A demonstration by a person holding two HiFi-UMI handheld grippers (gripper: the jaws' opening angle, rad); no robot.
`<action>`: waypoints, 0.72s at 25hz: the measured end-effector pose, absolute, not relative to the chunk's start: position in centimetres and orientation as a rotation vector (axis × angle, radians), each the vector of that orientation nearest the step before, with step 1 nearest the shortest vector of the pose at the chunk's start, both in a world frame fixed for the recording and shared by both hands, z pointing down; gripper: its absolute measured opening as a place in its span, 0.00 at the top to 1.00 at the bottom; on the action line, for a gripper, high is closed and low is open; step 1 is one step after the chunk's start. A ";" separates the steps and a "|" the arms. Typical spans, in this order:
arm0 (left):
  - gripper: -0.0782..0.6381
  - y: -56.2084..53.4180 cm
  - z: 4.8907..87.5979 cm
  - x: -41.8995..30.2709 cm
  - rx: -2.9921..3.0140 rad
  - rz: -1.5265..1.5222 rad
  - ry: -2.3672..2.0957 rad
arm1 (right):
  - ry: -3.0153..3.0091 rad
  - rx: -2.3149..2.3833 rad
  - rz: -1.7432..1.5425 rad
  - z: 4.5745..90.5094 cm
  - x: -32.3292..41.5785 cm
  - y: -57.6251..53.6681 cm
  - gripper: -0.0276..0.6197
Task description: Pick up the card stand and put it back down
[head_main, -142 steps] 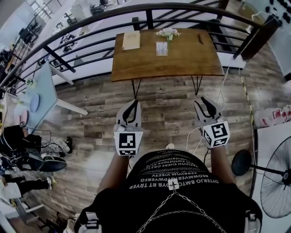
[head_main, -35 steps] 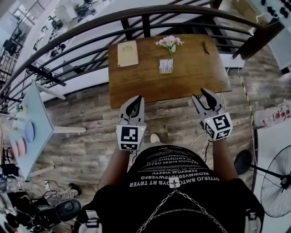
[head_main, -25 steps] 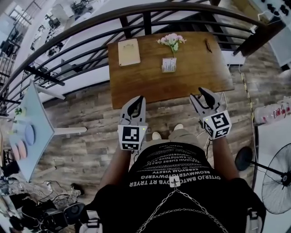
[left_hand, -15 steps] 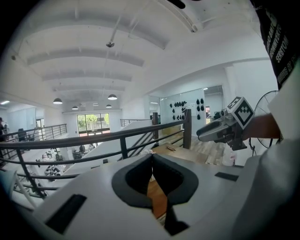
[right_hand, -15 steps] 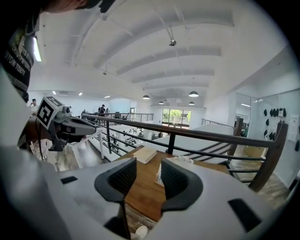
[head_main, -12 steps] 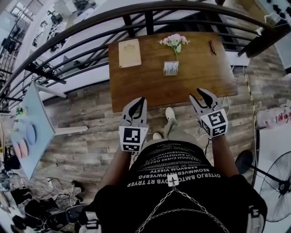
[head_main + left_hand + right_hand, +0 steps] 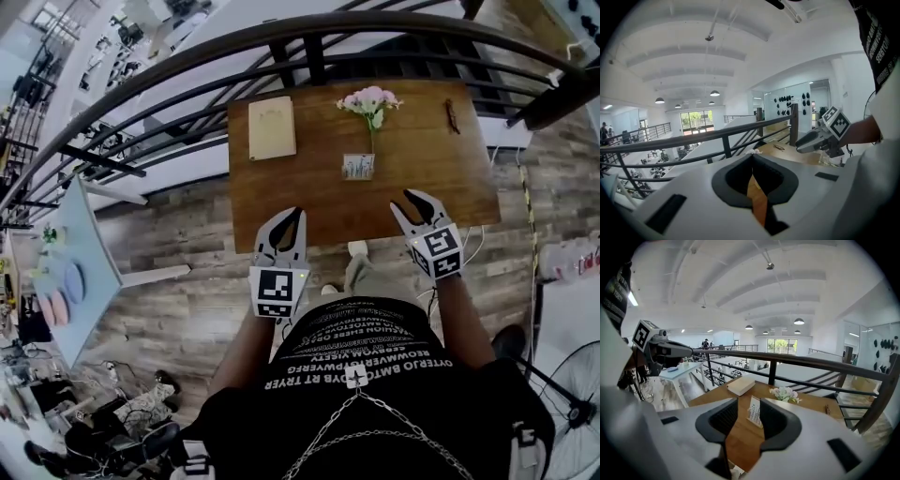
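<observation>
The card stand point(image 7: 358, 167), a small clear holder with a printed card, stands upright in the middle of the wooden table point(image 7: 422, 159). In the right gripper view the card stand point(image 7: 753, 411) shows through the gap between the jaws, well beyond them. My right gripper point(image 7: 418, 201) hovers over the table's near edge, open; its jaws have just been closing a little with nothing between them. My left gripper point(image 7: 294, 217) sits over the near edge further left, its tips meeting, holding nothing. The left gripper view shows only its own jaws point(image 7: 752, 157) and the right gripper point(image 7: 815, 138).
Pink and white flowers point(image 7: 370, 98) stand just behind the card stand. A tan book point(image 7: 272, 127) lies at the table's back left and a dark pen-like object point(image 7: 453, 116) at the back right. A black railing point(image 7: 309, 28) runs behind the table. A pale side table point(image 7: 94, 234) stands at left.
Both grippers have moved forward from above the floor to the table's near edge, the right one also dropping. The table has come nearer in the head view.
</observation>
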State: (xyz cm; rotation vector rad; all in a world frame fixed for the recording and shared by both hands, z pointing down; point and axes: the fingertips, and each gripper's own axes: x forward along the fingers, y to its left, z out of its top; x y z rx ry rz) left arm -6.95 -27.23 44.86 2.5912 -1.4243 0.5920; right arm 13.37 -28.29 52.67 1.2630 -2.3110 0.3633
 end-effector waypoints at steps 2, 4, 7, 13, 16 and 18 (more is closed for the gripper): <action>0.85 -28.5 45.3 -6.5 2.581 0.606 -1.424 | -2.308 1.239 0.394 54.1 13.6 -29.5 0.73; 0.85 -29.5 45.8 -5.9 2.575 0.613 -1.418 | -2.304 1.207 0.425 55.7 13.7 -30.4 0.73; 0.85 -30.6 46.4 -4.8 2.566 0.620 -1.404 | -2.297 1.154 0.465 58.1 13.9 -31.2 0.73; 0.85 -32.7 48.1 -3.4 2.531 0.656 -1.389 | -2.280 1.097 0.525 62.5 14.6 -33.5 0.73; 0.85 -33.9 48.4 -3.4 2.509 0.652 -1.401 | -2.277 1.045 0.538 64.4 14.3 -34.9 0.73; 0.85 -34.6 48.7 -3.6 2.496 0.661 -1.408 | -2.274 1.012 0.546 65.7 13.9 -35.8 0.73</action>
